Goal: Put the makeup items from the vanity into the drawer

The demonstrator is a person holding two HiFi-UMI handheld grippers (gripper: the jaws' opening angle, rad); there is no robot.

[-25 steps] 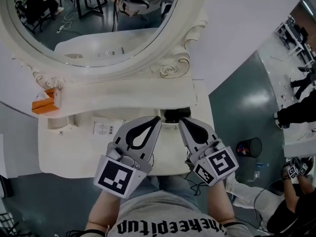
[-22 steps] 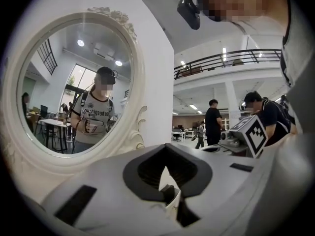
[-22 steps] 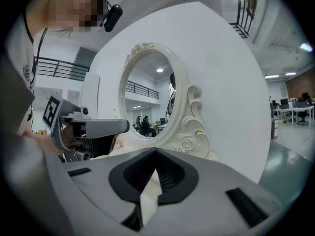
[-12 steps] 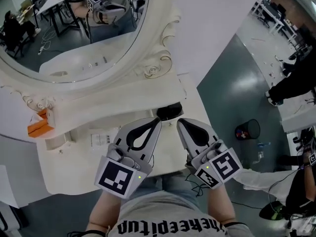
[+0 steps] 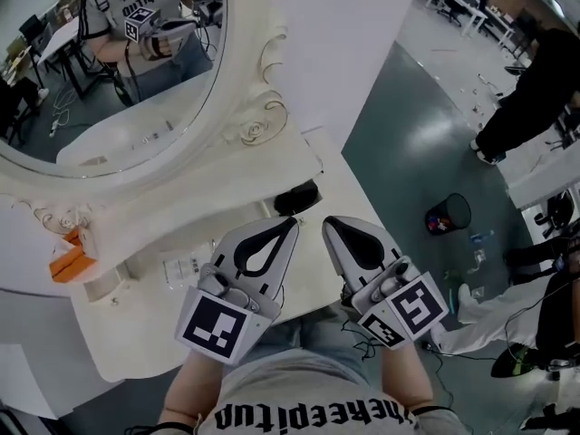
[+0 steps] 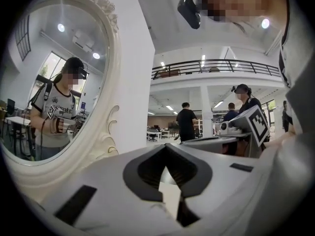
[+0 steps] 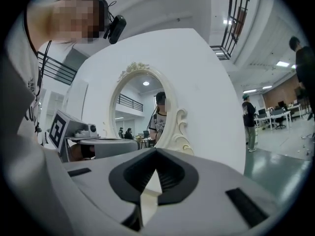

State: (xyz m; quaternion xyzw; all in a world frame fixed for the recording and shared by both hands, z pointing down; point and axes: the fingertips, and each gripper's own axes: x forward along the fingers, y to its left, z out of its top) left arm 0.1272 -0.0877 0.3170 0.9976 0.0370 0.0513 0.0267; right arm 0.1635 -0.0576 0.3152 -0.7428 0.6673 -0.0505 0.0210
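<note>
**Black makeup item** (image 5: 296,198): shown lying on the white vanity top (image 5: 127,343), at its back right, just below the carved frame of the oval mirror (image 5: 136,71). Its kind cannot be told. It is touched by neither gripper.

**Orange box** (image 5: 69,263): set at the far left of the vanity, close under the mirror frame and well apart from the black makeup item.

**Printed sheet** (image 5: 186,266): laid flat on the vanity top between the orange box and the black makeup item, near the left gripper.

**Left gripper** (image 5: 292,224): held over the front part of the vanity, with its tip pointed toward the black makeup item but apart from it. In the left gripper view its fingers (image 6: 98,186) are seen pressed together at the tip. Nothing is pinched between them; only the diamond-shaped gap of the dark pads is left.

**Right gripper** (image 5: 327,225): held just beside the left gripper, the two tips near each other and both short of the black makeup item. In the right gripper view its fingers (image 7: 221,181) are likewise seen closed on each other, with nothing held.

**Surroundings**: the person's own reflection, with a marker cube on a gripper, is shown in the mirror. A dark waste bin (image 5: 449,214) is seen on the grey-green floor (image 5: 390,143) to the right of the vanity. Beyond it a standing person in dark clothes (image 5: 535,80) is seen near white desks.
</note>
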